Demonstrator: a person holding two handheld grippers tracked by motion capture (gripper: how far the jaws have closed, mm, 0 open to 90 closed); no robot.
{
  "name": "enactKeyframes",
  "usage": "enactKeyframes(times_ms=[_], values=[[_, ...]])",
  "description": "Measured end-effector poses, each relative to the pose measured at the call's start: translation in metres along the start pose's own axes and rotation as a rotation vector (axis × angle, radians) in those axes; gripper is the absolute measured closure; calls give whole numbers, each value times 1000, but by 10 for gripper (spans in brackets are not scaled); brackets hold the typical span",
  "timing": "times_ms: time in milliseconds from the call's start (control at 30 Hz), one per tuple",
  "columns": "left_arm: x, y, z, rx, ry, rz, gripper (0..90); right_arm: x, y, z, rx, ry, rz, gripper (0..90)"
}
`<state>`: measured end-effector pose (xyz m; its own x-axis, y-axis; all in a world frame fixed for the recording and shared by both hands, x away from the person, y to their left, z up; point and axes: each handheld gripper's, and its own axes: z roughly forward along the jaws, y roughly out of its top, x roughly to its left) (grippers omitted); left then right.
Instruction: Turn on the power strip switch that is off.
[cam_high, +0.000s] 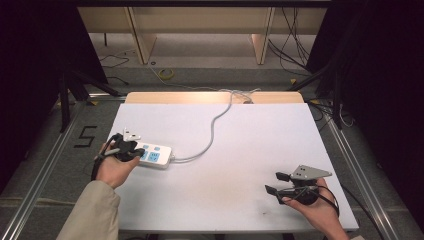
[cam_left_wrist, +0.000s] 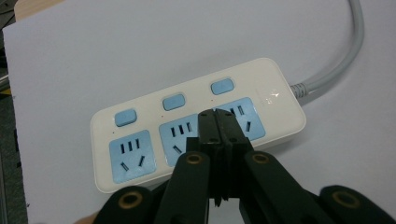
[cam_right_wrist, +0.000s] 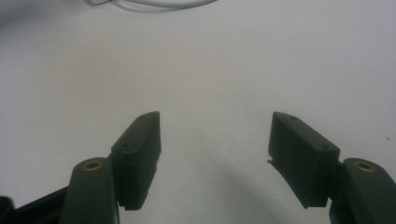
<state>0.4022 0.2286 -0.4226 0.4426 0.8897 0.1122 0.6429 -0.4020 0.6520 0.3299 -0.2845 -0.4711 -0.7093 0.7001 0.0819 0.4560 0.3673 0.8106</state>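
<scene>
A white power strip (cam_high: 156, 156) (cam_left_wrist: 196, 121) with three blue sockets and three blue switches lies at the table's left side. Its grey cable (cam_high: 215, 127) (cam_left_wrist: 343, 60) runs to the far edge. My left gripper (cam_high: 134, 150) (cam_left_wrist: 217, 114) is shut with nothing between its jaws, and its joined tips hover over the strip between the middle and the cable-end sockets. Whether they touch it I cannot tell. My right gripper (cam_high: 274, 183) (cam_right_wrist: 215, 126) stands open above bare table at the right front, holding nothing.
The white table top (cam_high: 240, 150) ends at a wooden strip along the far edge (cam_high: 200, 96). Dark stands and loose cables (cam_high: 325, 105) flank the table on both sides. A black mark like a "5" (cam_high: 86, 136) is on the floor to the left.
</scene>
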Motion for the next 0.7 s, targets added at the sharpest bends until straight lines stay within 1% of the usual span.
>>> enactKeyframes(times_ms=[367,533,700], values=[[10,2,5,22,14,-16,899,-3,-3,-4,1,-9,7,354],[16,2,8,29,18,-33,899,-4,-4,-5,-1,-11,9,353],[22,1,11,36,32,-39,899,-4,-5,-6,3,-11,11,353]])
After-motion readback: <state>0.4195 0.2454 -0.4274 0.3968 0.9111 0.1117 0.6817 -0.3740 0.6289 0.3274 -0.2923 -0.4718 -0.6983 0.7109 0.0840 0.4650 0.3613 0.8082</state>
